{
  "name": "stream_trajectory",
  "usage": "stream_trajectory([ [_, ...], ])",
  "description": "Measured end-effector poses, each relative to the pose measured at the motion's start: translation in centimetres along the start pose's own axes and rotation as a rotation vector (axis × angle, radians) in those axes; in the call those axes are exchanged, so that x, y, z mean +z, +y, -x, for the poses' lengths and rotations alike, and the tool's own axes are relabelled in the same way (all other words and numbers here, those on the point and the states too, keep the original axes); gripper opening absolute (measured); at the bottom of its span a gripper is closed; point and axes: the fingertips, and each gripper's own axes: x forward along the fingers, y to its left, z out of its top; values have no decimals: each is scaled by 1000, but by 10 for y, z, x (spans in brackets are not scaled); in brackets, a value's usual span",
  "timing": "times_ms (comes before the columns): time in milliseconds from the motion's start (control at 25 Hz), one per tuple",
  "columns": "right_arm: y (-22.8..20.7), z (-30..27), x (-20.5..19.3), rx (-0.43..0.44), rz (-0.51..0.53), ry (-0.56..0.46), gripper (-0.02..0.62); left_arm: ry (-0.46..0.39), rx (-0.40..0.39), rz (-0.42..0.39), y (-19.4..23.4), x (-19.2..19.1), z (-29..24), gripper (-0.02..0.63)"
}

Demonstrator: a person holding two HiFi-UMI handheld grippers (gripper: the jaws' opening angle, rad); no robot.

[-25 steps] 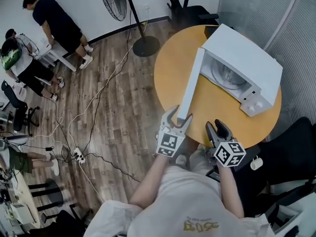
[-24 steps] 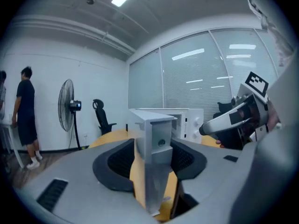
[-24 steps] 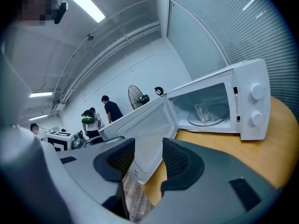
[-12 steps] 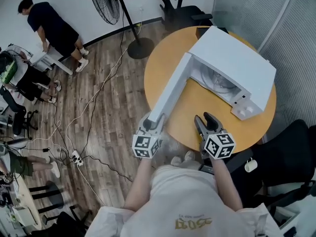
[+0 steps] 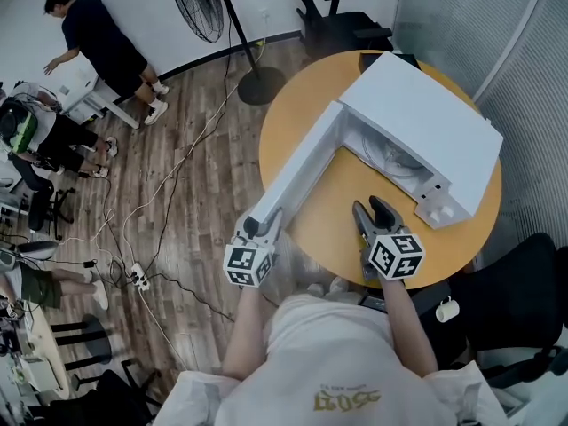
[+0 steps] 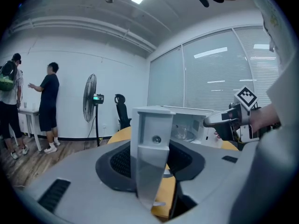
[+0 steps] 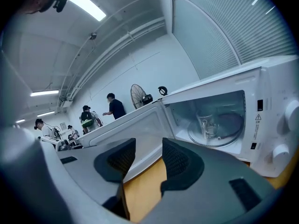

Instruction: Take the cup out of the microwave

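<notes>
A white microwave (image 5: pixel 426 118) stands on a round wooden table (image 5: pixel 342 216) with its door (image 5: pixel 302 171) swung wide open. My left gripper (image 5: pixel 264 224) is shut on the door's free edge (image 6: pixel 152 157); its jaws have just been closing on that edge. A clear glass cup (image 7: pixel 205 125) stands upright on the turntable inside the cavity. My right gripper (image 5: pixel 373 213) hovers over the table in front of the opening, open (image 7: pixel 148 146) with nothing between its pads and well short of the cup.
A standing fan (image 5: pixel 260 85) and an office chair (image 5: pixel 342 16) are beyond the table. Cables and a power strip (image 5: pixel 138 278) lie on the wooden floor. People (image 5: pixel 98 38) stand far left. A black chair (image 5: pixel 515 282) sits at the right.
The left jaws closed on the door's edge and drew it left, swinging the door wider. The right gripper shifted slightly towards the microwave's opening.
</notes>
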Motion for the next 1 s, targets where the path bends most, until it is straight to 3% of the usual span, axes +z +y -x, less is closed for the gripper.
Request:
stream_trajectory([
  [440,-29,-8,5,-7,44,24,170,5,38,3,1,1,-1,198],
  [1000,-100,-41,-7,-143,-5,52,169,31,26,-8,5,-1,-1,196],
])
